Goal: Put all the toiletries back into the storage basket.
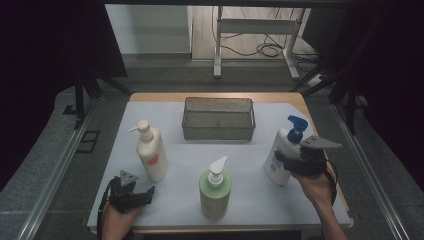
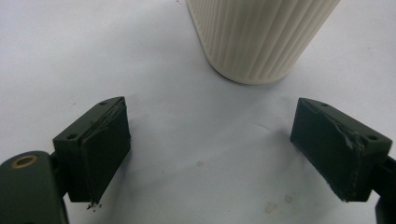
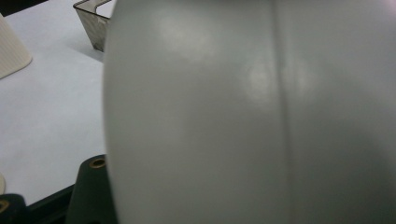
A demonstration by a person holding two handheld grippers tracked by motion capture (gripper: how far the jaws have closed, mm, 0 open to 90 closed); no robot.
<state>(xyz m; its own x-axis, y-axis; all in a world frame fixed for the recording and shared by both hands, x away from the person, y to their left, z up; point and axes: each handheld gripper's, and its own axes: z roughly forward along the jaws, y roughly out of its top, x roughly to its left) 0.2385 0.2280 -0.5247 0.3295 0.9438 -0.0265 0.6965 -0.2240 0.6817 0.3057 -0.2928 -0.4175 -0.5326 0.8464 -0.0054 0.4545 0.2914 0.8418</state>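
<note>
A white pump bottle with a blue head (image 1: 280, 150) stands at the table's right. My right gripper (image 1: 283, 161) reaches in from the right with its jaws around the bottle's body. In the right gripper view the white bottle (image 3: 243, 112) sits very close between the jaws and hides the pads, so contact cannot be read. At the front left my left gripper (image 1: 146, 192) rests low with its jaws wide apart (image 2: 210, 144) and nothing between them. Just ahead of it stands a cream ribbed pump bottle (image 1: 151, 152) (image 2: 261, 37). A green pump bottle (image 1: 215, 192) stands at the front centre.
A grey wire basket (image 1: 218, 118) sits at the back centre of the white table cover (image 1: 190, 155); its corner (image 3: 95, 23) appears in the right gripper view. Table edges lie close to both hands. Dark frames and cables stand beyond the table.
</note>
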